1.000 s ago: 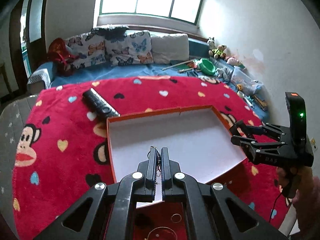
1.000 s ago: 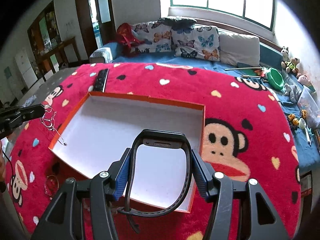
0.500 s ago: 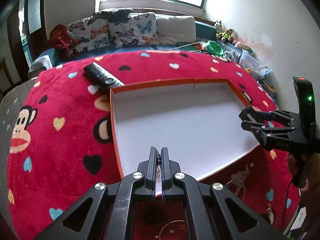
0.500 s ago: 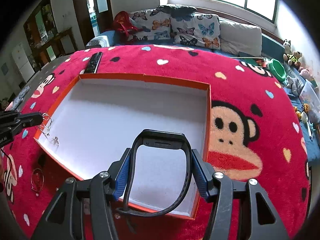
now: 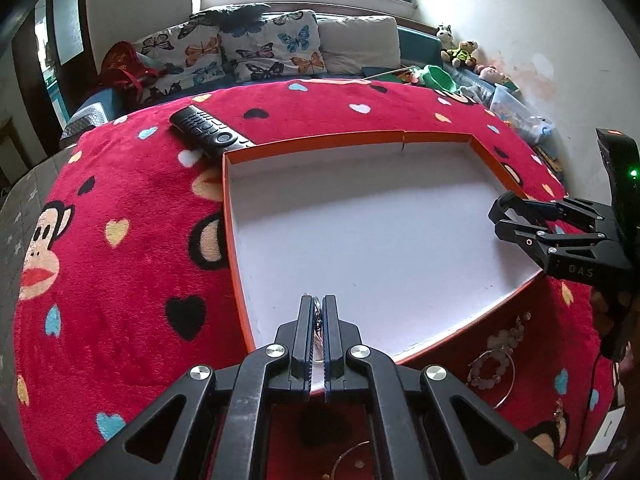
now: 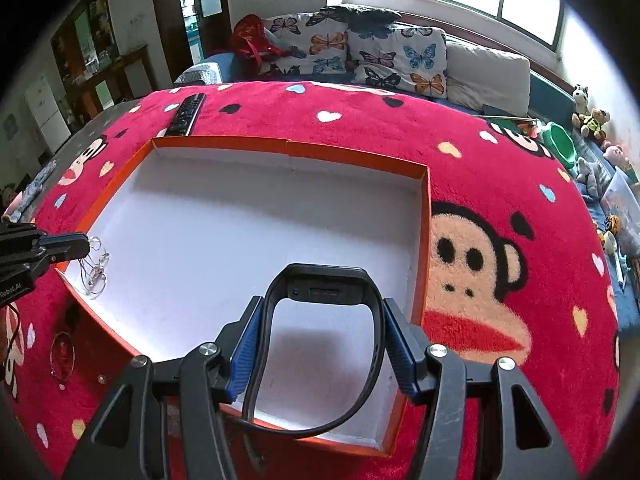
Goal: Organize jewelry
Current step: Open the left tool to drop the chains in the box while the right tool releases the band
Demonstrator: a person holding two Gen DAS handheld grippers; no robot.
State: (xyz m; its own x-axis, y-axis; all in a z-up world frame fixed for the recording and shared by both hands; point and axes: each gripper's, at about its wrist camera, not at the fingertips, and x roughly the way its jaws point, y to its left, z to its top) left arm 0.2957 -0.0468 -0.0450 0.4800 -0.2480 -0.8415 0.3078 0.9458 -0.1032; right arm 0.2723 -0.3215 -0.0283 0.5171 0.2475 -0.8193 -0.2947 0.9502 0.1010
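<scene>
Jewelry is already in both grippers above the orange-rimmed box [image 6: 425,240], which lies on the red monkey-print blanket [image 6: 500,152] with a remote control [image 5: 208,130] touching its far left corner. The left gripper [image 5: 319,308] has its jaws pinched nearly together on a bunch of thin wire hoops [image 6: 95,270]; in the right wrist view these dangle from the tips, their lower loops at or on the white floor of the box just inside its left wall. They look very light, springy and easily bent or tangled, so a pinch on the wire near the top of a loop seems the sensible hold, and letting go could leave a strand caught on the ribbed pads. The right gripper [image 6: 324,316] holds a black wristband [image 6: 326,288], its jaws about half spread and pressing the two sides of the strap from outside. The band appears rubbery and flexible, light, and not fragile; squeezed this way it keeps a loop shape and would probably spring wider once freed. Its flat module faces away from the camera, towards the far side of the box, and the loop's long axis runs back along the fingers, with the strap ends trailing over the near rim. More rings and a beaded piece [image 5: 490,372] lie on the blanket just outside the near wall.
</scene>
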